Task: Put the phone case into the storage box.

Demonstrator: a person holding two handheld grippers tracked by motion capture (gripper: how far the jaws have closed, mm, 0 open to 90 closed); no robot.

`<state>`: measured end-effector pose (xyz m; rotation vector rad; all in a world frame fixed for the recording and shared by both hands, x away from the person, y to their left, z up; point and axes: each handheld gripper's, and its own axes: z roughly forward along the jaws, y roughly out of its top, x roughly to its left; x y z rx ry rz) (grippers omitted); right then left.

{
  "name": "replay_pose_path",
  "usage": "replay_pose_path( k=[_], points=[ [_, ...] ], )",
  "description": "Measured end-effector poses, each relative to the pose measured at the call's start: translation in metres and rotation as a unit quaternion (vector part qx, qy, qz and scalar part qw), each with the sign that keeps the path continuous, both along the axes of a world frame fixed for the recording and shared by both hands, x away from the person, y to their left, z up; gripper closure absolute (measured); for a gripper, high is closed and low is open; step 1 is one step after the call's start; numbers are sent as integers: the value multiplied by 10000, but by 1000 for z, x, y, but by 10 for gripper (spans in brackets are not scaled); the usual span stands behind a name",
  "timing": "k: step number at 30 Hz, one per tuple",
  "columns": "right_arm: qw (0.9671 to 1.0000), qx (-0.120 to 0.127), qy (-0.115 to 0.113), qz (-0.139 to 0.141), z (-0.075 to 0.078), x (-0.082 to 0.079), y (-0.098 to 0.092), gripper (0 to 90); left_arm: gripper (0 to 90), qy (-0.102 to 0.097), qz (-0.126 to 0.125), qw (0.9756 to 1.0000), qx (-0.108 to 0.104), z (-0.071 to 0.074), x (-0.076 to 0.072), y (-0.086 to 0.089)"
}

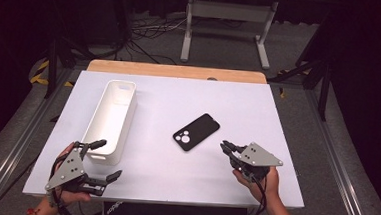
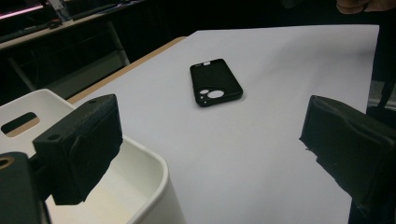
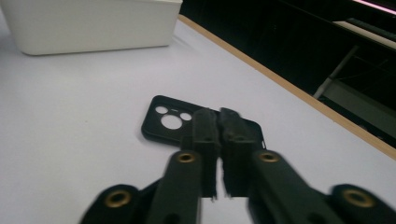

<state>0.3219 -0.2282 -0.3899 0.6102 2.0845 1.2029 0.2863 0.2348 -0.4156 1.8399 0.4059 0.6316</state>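
A black phone case (image 1: pixel 196 132) lies flat near the middle of the white table (image 1: pixel 179 94), camera cut-outs toward the near side. My right gripper (image 1: pixel 224 146) rests just right of it, jaws shut together with nothing between them; in the right gripper view the closed jaws (image 3: pixel 219 114) point at the case (image 3: pixel 163 122) and cover its near end. My left gripper (image 1: pixel 109 158) sits at the near left corner, jaws wide open and empty, one fingertip by the near end of a white bin (image 1: pixel 110 118). In the left gripper view the case (image 2: pixel 215 82) lies well beyond the open jaws (image 2: pixel 210 149).
The long white bin (image 2: pixel 144 186) stands lengthwise on the table's left side and looks empty. A wooden strip (image 1: pixel 175 70) runs along the far edge. Beyond it, on the floor, are a white desk frame (image 1: pixel 229 19) and cables.
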Motion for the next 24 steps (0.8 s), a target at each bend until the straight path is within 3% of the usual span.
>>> replay_pose_path(
  k=[8, 14, 24],
  points=[
    [9997, -184, 125, -29, 5, 12, 8, 900, 67, -14, -15, 10000, 9, 1, 0, -2],
    [9997, -140, 181, -88, 14, 35, 14, 900, 69, 45, -48, 10000, 1, 0, 0, -4],
    [9987, -436, 266, -9, 11, 78, 41, 900, 71, 40, -76, 10000, 27, -1, 0, -6]
  ],
)
